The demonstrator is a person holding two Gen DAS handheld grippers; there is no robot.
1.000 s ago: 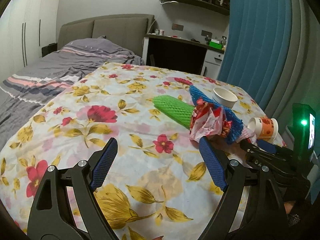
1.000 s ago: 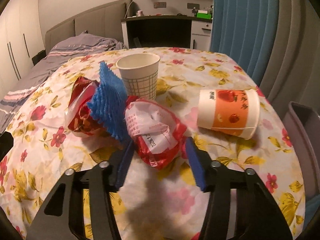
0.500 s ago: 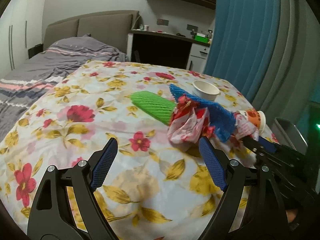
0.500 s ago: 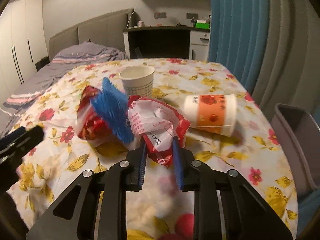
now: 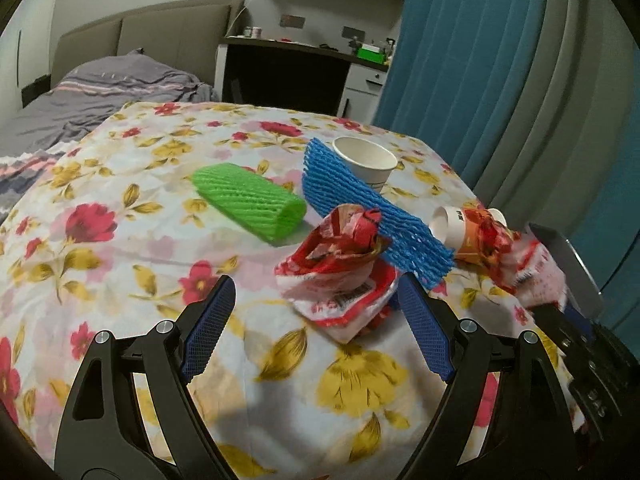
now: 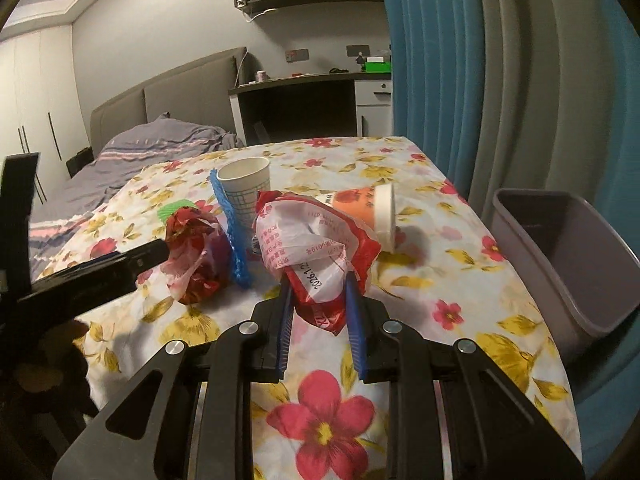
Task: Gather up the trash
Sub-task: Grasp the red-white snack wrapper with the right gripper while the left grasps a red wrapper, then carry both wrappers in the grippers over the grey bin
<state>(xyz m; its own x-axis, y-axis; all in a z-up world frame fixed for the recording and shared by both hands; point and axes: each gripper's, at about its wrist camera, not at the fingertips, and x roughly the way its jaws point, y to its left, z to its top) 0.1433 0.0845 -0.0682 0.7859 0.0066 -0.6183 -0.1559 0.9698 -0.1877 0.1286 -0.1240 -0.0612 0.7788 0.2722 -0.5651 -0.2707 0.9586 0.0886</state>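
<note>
Your right hand-held gripper has just been closing, and its blue pads now pinch the lower end of a crumpled red-and-white wrapper, which stands up from the jaws. Your left hand-held gripper is spread wide with nothing gripped; a second crumpled wrapper lies on the cloth just ahead, toward the right-hand pad.

From the left wrist view, at 12 o'clock beyond that wrapper lies a blue foam net, a green foam net at 11 o'clock, an upright white paper cup behind the blue one, and an orange-printed cup on its side at 2 o'clock.

The tabletop wears a floral cloth of red and yellow blooms. A grey bin stands just off its right edge, beside teal curtains. Behind are a bed with grey striped bedding and a dark desk.
</note>
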